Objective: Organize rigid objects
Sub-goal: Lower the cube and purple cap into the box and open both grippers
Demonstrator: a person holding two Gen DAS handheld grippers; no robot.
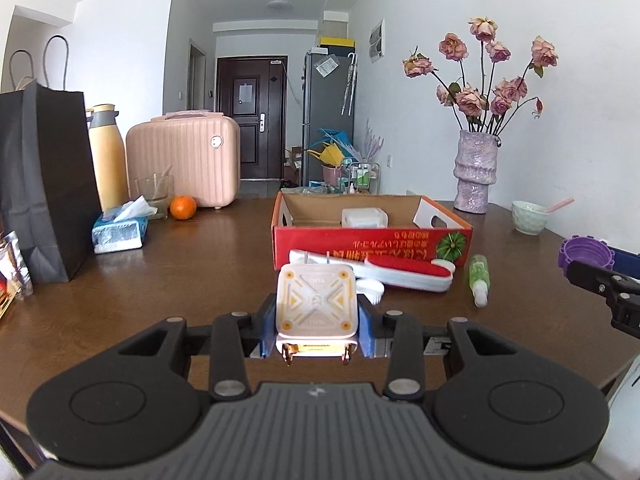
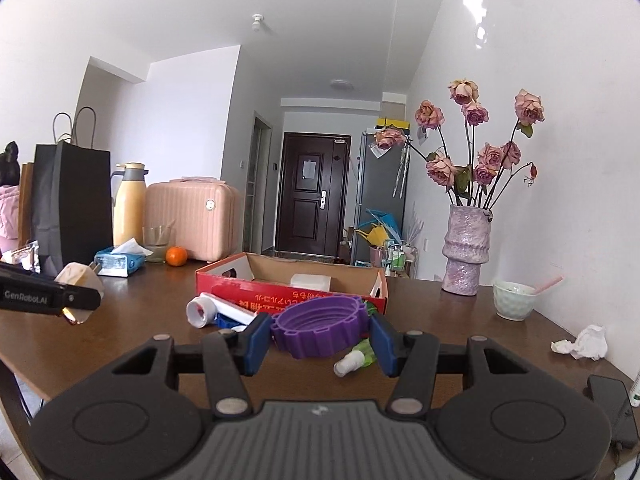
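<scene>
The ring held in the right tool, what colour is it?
Purple. The ring shows best in the right wrist view.

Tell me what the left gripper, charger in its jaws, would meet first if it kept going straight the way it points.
Probably the white and red lint brush lying in front of the red cardboard box, directly ahead of the left gripper and its white charger. The box wall comes right behind it. Depth is hard to judge in this view.
</scene>
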